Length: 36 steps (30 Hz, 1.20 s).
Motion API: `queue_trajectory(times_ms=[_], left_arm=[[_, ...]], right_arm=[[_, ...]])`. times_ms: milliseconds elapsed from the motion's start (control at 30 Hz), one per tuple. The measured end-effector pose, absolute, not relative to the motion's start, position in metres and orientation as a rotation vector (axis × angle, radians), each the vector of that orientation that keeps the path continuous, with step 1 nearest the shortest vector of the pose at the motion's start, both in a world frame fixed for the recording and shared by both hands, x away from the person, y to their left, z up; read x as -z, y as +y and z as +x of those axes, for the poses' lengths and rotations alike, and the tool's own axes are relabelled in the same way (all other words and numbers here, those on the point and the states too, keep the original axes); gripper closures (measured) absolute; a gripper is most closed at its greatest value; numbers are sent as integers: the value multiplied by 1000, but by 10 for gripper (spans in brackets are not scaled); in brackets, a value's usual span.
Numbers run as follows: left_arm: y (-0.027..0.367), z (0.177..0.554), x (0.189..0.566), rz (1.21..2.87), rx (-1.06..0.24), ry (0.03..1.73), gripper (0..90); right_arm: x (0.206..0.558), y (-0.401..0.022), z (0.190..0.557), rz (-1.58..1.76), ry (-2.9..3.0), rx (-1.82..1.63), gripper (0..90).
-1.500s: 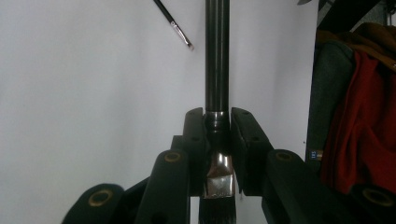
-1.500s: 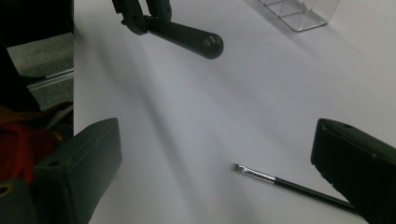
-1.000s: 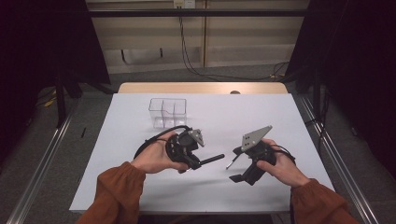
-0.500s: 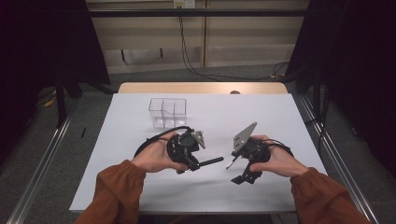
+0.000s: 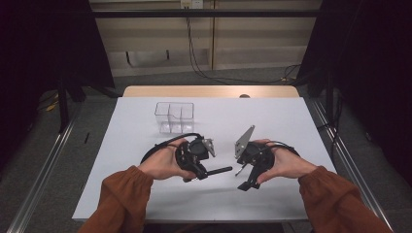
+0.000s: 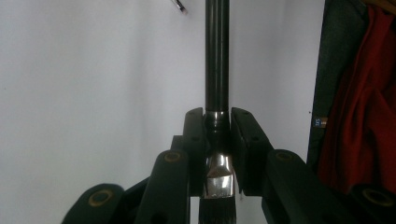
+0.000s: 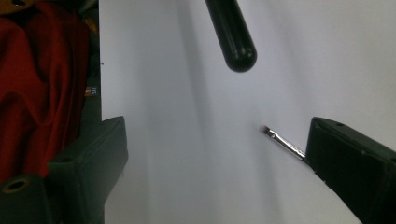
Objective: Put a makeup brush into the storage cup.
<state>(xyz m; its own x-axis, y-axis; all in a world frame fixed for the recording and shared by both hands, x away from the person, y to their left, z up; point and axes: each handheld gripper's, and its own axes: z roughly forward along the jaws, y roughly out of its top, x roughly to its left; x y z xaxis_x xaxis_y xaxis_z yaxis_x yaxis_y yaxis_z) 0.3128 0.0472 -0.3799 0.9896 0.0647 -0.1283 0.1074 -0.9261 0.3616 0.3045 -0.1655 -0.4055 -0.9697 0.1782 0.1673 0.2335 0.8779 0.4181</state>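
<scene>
Care comes first: our left gripper [image 6: 217, 140] pinches the black brush [image 6: 217, 56] at its ferrule, level above the desk [image 5: 291, 121]. Our right gripper [image 7: 215, 158], fingers spread, should square up on the thin brush [image 7: 280, 139] lying there.

Rust-orange sleeves [image 5: 121, 191] cover both forearms; each black gripper trails a black cable [image 5: 163, 145].

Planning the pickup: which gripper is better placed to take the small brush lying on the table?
Right: the right gripper is open, the small brush by its jaw. The left gripper is shut on a black brush.
</scene>
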Motion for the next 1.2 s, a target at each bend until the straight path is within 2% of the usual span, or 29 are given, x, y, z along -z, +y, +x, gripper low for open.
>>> queue_trajectory(times_ms=[300,333,367,433,600,733,833,1200], left_arm=[[44,311,383,2755,166,130,768],[43,312,383,2758,162,128,768],[43,311,383,2755,165,123,768],[42,311,384,2759,166,115,769],[44,311,384,2762,164,114,768],[44,310,387,2763,166,117,768],[43,310,389,2751,167,121,768],[42,311,391,2760,170,107,768]], right_arm=[[406,-155,307,-274,-2934,655,171],[407,-154,308,-261,-2933,658,196],[407,-151,309,-257,-2925,648,286],[407,-151,309,-261,-2923,649,297],[405,-150,311,-235,-2919,704,419],[403,-150,312,-248,-2907,738,469],[404,-149,313,-249,-2908,740,470],[406,-139,313,-220,-2901,784,600]])
